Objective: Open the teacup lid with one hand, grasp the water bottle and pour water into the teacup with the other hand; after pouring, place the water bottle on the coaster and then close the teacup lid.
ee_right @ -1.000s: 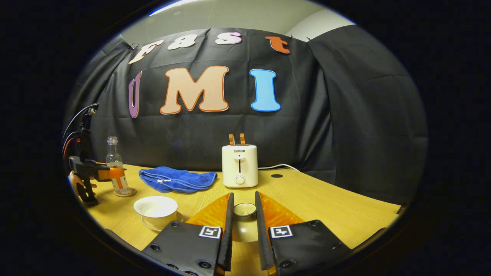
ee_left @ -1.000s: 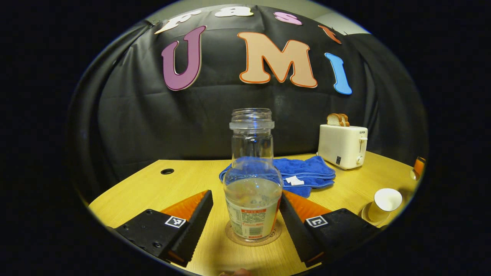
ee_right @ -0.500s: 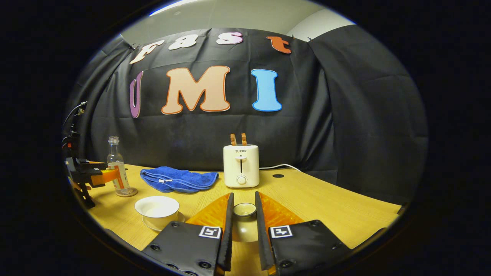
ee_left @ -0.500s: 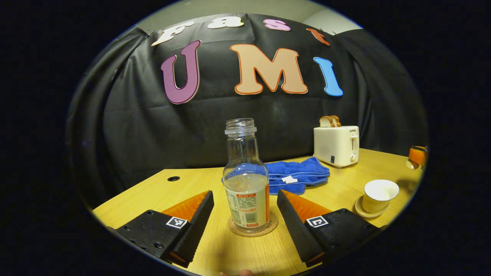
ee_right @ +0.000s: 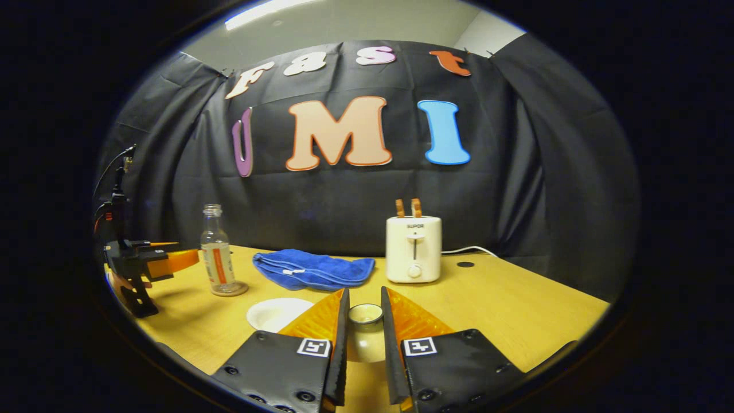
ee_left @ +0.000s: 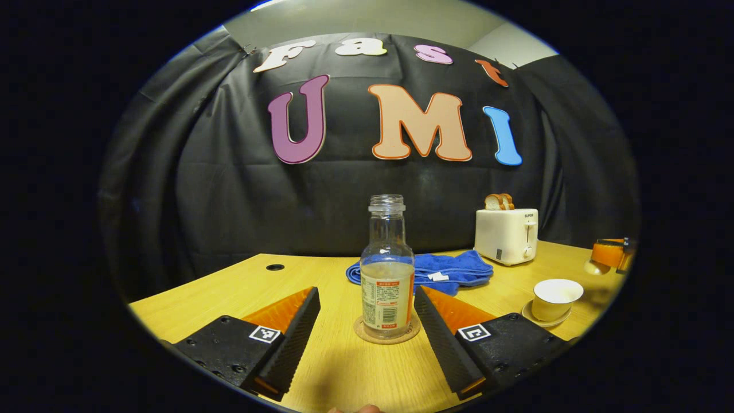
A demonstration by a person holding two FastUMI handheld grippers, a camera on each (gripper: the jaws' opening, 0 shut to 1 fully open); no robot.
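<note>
- Table [ee_left: 241,287]: a long yellow wooden top running across the booth, with everything set out on it.
- Toaster [ee_right: 413,249], cream, stands at the back with bread in its slots; a folded blue towel [ee_right: 312,269] lies just beside it.
- Left gripper [ee_left: 367,327] sits low over the table with its fingers spread wide apart, gripping nothing; the water bottle stands beyond them in the gap, untouched.
- Right gripper [ee_right: 362,338] is clamped on the teacup lid [ee_right: 365,314], both fingers pressed against its knob.
- Water bottle [ee_left: 387,287], uncapped and roughly half full, stands upright on the round coaster [ee_left: 367,334].
- Teacup [ee_left: 553,298], white and uncovered, rests on its saucer [ee_left: 530,315], well apart from the bottle.
</note>
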